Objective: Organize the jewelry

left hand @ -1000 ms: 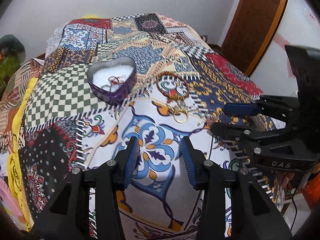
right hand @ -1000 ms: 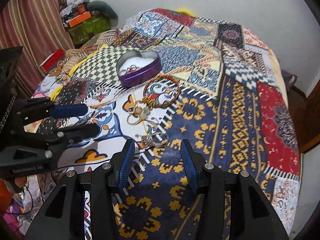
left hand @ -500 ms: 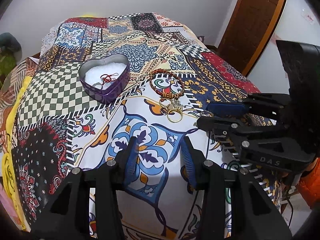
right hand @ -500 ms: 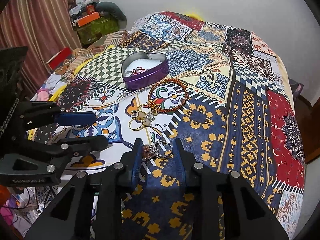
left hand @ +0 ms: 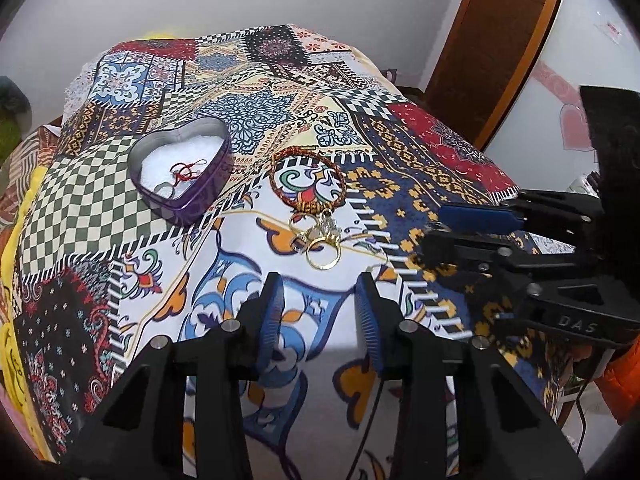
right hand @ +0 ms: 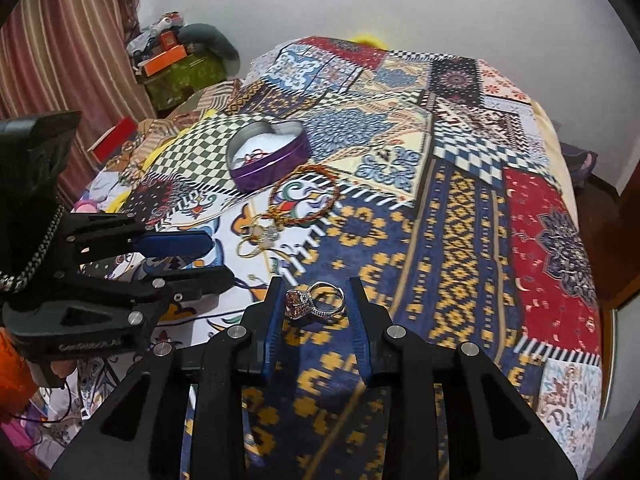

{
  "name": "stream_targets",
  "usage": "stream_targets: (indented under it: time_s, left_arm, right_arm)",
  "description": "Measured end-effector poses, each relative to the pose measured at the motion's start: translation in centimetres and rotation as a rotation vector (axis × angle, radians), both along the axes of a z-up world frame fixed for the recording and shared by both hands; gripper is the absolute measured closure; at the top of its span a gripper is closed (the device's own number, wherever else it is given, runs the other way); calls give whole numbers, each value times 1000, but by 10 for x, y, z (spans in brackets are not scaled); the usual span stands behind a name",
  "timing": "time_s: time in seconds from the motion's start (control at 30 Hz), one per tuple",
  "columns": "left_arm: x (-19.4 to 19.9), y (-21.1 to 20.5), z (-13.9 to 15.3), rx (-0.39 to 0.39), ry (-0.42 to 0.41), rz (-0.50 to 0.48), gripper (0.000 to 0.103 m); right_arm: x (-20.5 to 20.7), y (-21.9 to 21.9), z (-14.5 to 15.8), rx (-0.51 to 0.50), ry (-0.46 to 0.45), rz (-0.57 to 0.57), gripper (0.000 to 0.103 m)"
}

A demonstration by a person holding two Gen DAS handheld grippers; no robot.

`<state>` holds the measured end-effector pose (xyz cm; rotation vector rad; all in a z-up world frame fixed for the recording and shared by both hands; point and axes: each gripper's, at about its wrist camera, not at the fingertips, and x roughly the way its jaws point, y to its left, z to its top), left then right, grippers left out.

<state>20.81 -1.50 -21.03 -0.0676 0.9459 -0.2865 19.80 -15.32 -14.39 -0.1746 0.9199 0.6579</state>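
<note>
**A:** Where does the silver ring (right hand: 320,302) sit relative to the right gripper (right hand: 316,300)?

**B:** Right between its fingers. The stone end is against the left pad, and the band runs crosswise toward the right pad, so its long axis lies across the gap rather than along the fingers. The gap is narrow, about the ring's own width. Whether both pads are pressing on it I can't tell; the right side looks just shy of contact, though the fisheye makes that hard to judge.

**A:** Is it lifted?

**B:** I'd guess it sits at or just above the quilt (right hand: 460,240), but that isn't clear from this angle.

**A:** And the left gripper (left hand: 320,300)?

**B:** Wide apart and empty, hovering over the white-and-blue patch. The gold ring (left hand: 322,256) and the small cluster of trinkets lie just ahead of its tips, with the beaded bracelet (left hand: 308,176) beyond them.

**A:** Where does the ring need to go?

**B:** Probably the heart-shaped tin (right hand: 268,160), which already holds a red cord on white padding. From the right gripper it lies forward and to the left, past the bracelet and the gold pieces. The left gripper is nearer the tin, but the right one is the one on the silver ring, so the carry is its job.

**A:** Risk?

**B:** A light pinch across a round band could let it roll out.
</note>
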Motion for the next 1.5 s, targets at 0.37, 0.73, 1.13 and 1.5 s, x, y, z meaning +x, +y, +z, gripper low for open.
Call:
stream_targets:
  time_s: [0.37,0.73,1.13,1.5]
  left_arm:
    - [25,-5,-6,-42,24,10,79]
    - [12,-7,-3,-14,-2,15,85]
    - [-7,9,8,-40,-13,41,100]
    - [-22,34,36,-46,-96,96,100]
  right_arm:
    - [1,-7,2,20,-14,-5,75]
    - [-2,-7,9,37,-23,-12,75]
    - [-7,5,30,58,-70,-5,75]
    - [-5,21,36,73,-81,15,75]
